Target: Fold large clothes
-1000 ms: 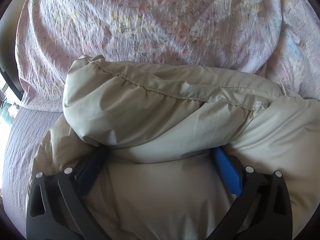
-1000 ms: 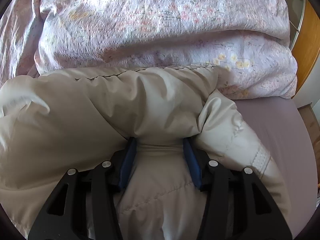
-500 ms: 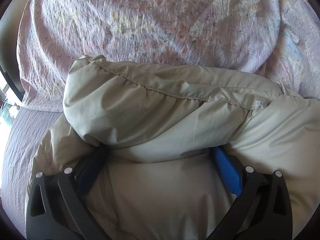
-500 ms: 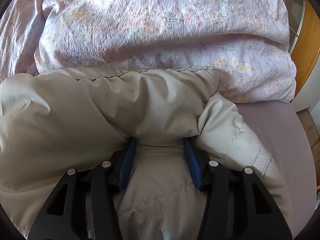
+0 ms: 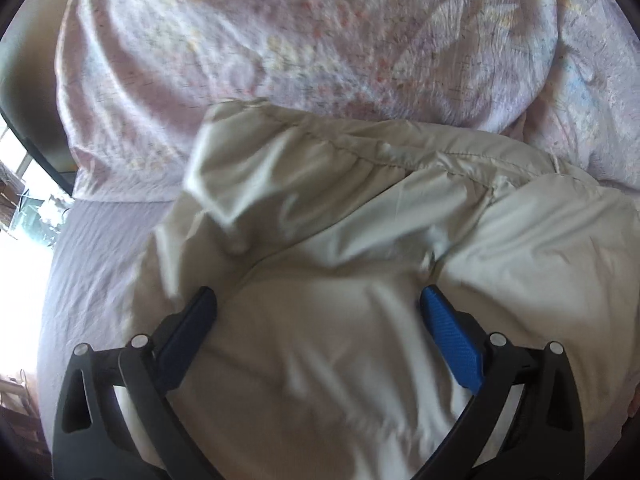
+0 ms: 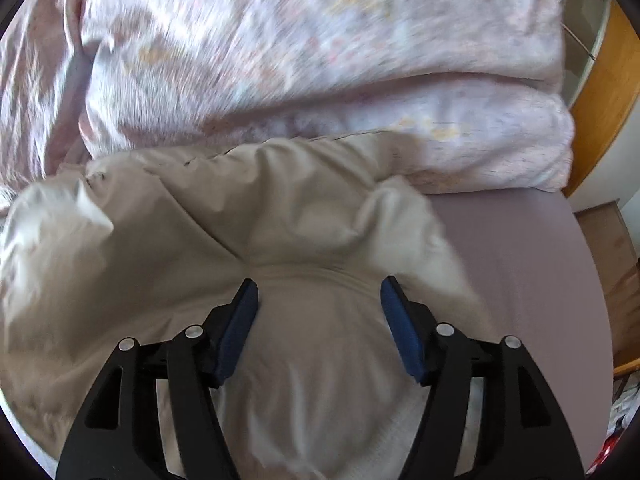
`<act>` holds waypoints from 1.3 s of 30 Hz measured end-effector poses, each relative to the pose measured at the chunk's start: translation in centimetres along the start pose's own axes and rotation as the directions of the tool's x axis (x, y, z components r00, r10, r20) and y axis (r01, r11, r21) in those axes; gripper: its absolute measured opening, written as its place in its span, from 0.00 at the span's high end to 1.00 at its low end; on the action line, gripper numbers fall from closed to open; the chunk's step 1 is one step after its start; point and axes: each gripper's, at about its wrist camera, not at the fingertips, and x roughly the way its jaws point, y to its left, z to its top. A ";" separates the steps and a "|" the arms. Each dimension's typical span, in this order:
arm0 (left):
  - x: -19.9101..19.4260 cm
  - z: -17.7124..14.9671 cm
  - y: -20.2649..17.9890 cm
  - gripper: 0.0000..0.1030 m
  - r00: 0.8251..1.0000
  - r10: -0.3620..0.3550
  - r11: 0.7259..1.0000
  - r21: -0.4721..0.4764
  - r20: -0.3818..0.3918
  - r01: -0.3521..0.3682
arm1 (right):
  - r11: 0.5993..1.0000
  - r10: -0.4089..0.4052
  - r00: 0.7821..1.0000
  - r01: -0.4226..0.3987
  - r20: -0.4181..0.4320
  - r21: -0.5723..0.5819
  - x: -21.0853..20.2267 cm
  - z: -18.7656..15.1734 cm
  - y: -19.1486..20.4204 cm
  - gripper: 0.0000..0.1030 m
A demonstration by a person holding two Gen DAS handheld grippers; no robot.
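A beige puffy jacket (image 5: 360, 200) lies bunched on the bed; it also shows in the right wrist view (image 6: 224, 216). My left gripper (image 5: 318, 300) is open, its blue-padded fingers spread wide over the jacket's left part with fabric lying between them. My right gripper (image 6: 320, 288) is open too, its fingers apart over the jacket's right end, fabric between them. Both views are blurred by motion.
A pink floral duvet (image 5: 300, 40) is heaped behind the jacket, also in the right wrist view (image 6: 320, 60). The mauve bed sheet (image 6: 520, 280) shows at the right and at the left (image 5: 92, 260). A wooden frame (image 6: 600, 80) stands beyond the bed's right edge.
Both grippers have pulled back from the jacket; the fold that covered their fingertips now lies ahead of them. The right gripper's fingers have opened wider.
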 end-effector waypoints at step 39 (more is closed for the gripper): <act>-2.9 -7.2 6.5 0.68 0.995 -0.079 0.954 -0.294 -0.057 0.059 | 0.858 0.300 0.940 -0.191 -0.163 0.476 0.4 -5.9 -7.9 0.71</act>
